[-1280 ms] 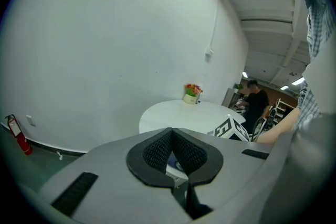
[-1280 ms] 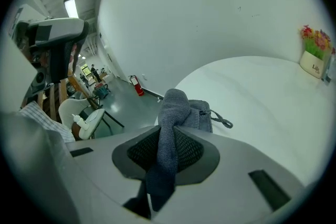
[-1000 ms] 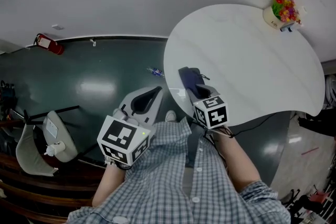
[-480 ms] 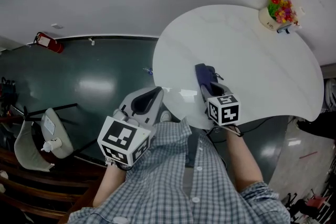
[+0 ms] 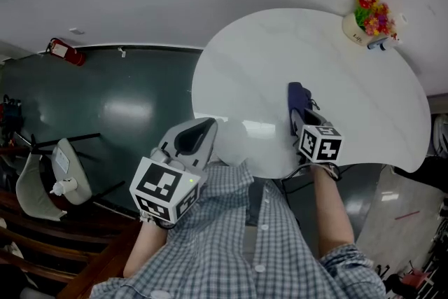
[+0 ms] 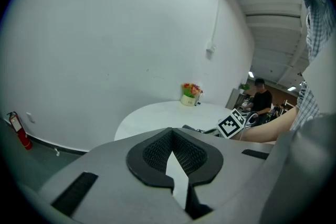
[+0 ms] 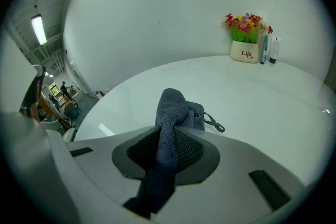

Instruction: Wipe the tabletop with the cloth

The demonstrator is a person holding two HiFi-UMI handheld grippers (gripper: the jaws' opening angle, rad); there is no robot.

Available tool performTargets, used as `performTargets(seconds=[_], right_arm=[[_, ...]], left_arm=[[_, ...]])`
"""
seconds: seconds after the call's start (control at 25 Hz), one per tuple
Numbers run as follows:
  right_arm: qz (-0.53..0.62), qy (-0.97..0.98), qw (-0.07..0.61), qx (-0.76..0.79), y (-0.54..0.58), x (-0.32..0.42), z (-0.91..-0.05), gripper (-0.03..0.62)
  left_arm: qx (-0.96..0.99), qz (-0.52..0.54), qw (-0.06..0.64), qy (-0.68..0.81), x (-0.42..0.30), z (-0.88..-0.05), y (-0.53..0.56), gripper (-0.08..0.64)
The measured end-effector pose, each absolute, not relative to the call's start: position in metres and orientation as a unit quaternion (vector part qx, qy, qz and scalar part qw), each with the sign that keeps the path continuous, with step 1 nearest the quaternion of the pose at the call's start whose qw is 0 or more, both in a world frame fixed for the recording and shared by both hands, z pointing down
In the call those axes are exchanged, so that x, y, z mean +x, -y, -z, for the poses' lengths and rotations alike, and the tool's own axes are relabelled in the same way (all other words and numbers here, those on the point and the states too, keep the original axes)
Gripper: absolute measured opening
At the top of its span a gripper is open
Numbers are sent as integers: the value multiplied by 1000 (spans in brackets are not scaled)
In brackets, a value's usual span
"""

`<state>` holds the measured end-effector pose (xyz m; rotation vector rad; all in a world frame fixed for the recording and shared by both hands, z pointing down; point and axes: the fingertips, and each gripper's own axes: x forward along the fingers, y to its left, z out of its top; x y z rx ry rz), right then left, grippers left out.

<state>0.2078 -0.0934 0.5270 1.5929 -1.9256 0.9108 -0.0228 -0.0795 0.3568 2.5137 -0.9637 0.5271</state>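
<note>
The cloth (image 7: pixel 171 113), a dark grey rag, was pinched between the fingers of the right gripper (image 7: pixel 168 150), which were clenched on it. One bunched end stuck out just past the fingertips and the rest trailed back between the pads. In the head view that bunch lay on the white tabletop (image 5: pixel 364 91), close to the near edge, with the right gripper (image 5: pixel 301 117) angled down onto it. Far ahead of those fingers and off to their right, a pot of flowers (image 7: pixel 245 43) stood at the table's far rim, with two slim tubes (image 7: pixel 269 50) just beside it. The left gripper (image 6: pixel 173 159) grasped nothing: its fingertips were drawn together, with only a sliver of light showing behind them. It (image 5: pixel 201 129) hung off the table over the dark floor (image 5: pixel 133 101), close to the person's checked shirt (image 5: pixel 238 234), and the table edge sat just ahead and to the right of its fingers.
</note>
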Motion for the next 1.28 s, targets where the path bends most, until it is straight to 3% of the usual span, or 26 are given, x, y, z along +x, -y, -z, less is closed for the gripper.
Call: performTargets(seconds=[0.8, 1.28], right_arm=[[-325, 668, 249, 621, 140, 328, -526, 67], [-351, 645, 225, 641, 165, 349, -518, 67]], left_arm=[[878, -188, 215, 385, 5, -363, 82, 6], [869, -186, 224, 400, -3, -366, 89, 6]])
